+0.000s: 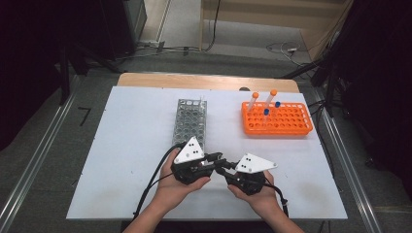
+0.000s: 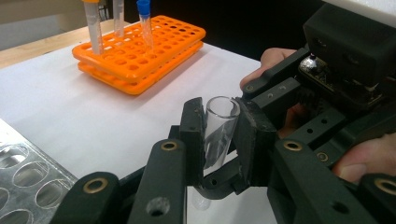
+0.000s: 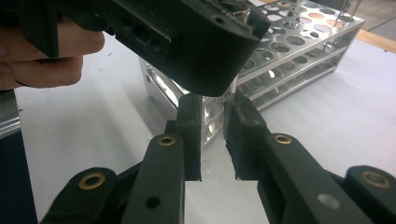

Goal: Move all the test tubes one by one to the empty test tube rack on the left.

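**Tube handover between grippers**

High view: the left gripper (image 1: 217,158) and right gripper (image 1: 224,169) meet near the metal rack (image 1: 190,121).

Left gripper view: its jaws pinch a clear glass tube (image 2: 219,133).

Right gripper view: its jaws clamp the same tube.

Judged next move: one gripper releases; the orange rack (image 1: 277,119) stands well apart.

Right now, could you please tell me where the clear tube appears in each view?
Left gripper view: the clear tube is at centre, clamped in the left gripper.
Right gripper view: at centre, between the jaws of the right gripper, beneath the other gripper's body.
High view: low centre, where both grippers meet; too small to make out.
Shared landmark: the metal rack.
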Demonstrator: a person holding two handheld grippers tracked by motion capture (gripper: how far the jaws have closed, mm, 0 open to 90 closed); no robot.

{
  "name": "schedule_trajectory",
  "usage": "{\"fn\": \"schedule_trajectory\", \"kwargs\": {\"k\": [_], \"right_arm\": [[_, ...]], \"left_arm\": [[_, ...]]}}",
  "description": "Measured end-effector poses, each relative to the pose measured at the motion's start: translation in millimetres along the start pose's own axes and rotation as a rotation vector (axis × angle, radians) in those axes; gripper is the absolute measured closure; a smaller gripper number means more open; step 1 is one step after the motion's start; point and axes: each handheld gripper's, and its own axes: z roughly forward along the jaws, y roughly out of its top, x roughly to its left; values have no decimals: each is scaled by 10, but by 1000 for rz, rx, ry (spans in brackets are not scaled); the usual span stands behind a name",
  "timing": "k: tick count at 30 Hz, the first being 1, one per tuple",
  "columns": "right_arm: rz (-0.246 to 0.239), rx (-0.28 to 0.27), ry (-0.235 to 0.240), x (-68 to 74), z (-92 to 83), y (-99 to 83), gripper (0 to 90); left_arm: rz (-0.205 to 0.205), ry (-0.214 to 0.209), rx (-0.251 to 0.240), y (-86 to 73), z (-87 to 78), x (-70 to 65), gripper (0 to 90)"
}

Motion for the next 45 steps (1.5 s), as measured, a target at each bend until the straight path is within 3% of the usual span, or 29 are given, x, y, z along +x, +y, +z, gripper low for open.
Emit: {"fn": "schedule_trajectory", "kwargs": {"k": [15,22,26,38,42,45], "right_arm": [[16,-11,3,-9,-10,1,725],[51,-16,26,-89,-74,-13,422],[61,-19,38,-158,-155,-42,312],[113,-41,16,-472,-410,-166,70],[115,-31,36,-542,-457,-226,0],[126,-36,36,-589,-503,-261,0]], "left_arm": [[-1,12,0,17,-9,9,764],[-11,21,0,15,2,35,764],[-14,30,-2,24,-2,63,764],[-34,71,-18,100,-43,218,764],[-27,80,-23,166,-45,267,764],[-28,81,-33,228,-43,314,764]]}}
